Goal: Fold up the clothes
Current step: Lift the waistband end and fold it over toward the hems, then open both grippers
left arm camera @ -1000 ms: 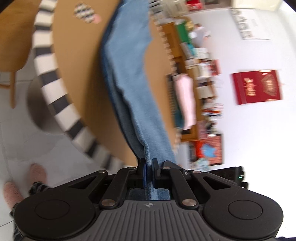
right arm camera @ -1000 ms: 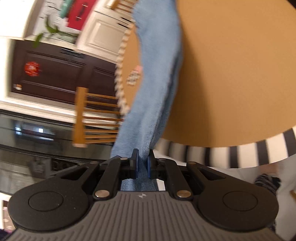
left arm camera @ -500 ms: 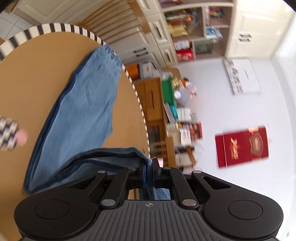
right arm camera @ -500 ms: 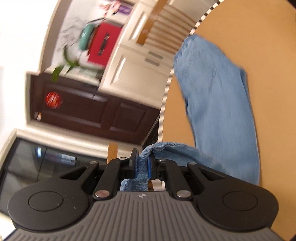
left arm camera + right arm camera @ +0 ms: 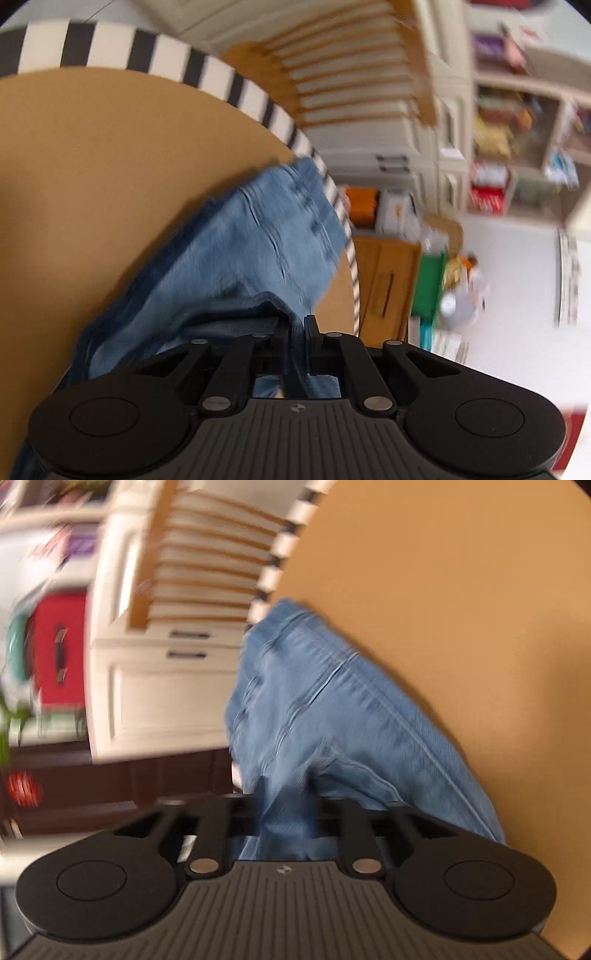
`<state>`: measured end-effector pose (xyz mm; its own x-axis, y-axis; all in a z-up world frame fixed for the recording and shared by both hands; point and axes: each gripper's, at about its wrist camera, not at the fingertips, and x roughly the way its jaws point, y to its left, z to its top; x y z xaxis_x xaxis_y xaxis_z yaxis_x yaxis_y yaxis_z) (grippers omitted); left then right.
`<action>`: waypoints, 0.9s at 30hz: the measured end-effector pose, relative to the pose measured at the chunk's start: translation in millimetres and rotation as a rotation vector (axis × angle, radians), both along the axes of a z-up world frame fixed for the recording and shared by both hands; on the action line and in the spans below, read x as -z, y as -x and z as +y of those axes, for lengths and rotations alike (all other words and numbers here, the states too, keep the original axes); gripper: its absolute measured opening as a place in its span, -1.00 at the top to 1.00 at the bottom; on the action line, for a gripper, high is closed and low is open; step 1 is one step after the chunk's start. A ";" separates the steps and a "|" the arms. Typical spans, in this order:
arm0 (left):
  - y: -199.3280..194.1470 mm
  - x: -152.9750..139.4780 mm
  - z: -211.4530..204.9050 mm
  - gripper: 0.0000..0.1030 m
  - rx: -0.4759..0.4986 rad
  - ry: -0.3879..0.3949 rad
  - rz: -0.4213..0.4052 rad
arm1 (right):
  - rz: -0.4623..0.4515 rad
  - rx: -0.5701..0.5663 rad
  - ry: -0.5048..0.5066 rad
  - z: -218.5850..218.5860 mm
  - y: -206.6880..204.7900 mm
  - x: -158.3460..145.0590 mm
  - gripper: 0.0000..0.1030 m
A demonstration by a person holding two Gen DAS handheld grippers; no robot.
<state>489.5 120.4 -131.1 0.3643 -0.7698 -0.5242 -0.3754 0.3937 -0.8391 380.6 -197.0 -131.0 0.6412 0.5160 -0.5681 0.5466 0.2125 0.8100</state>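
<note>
Jeans lie on round table, stretching ahead of left gripper, far end at table's rim. Near fold of jeans sits between that gripper's fingers. Table surface spreads left of it. Chair stands beyond table's rim, ahead; shelves ahead-right. From right gripper: jeans ahead and between fingers, table to right, chair ahead-left past rim, cabinet left.

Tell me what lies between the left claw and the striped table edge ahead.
Only the jeans: left wrist view shows denim running from the left claw, shut on it, to the striped table edge.
</note>
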 end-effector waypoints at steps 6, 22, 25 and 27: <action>-39.5 8.6 -3.3 0.49 -0.039 -0.021 -0.033 | -0.080 0.029 0.011 -21.1 -24.5 1.9 -0.14; -17.7 -44.5 -39.0 0.02 0.183 -0.291 -0.556 | -0.463 -0.347 0.790 46.1 -20.9 -49.1 0.56; -22.5 -29.2 -63.9 0.08 0.195 -0.345 -0.523 | -0.373 -0.330 0.783 53.0 -41.0 -28.7 0.63; -30.1 -17.7 -72.3 0.59 0.200 -0.430 -0.490 | -0.292 -0.298 0.741 45.5 -47.6 -9.1 0.85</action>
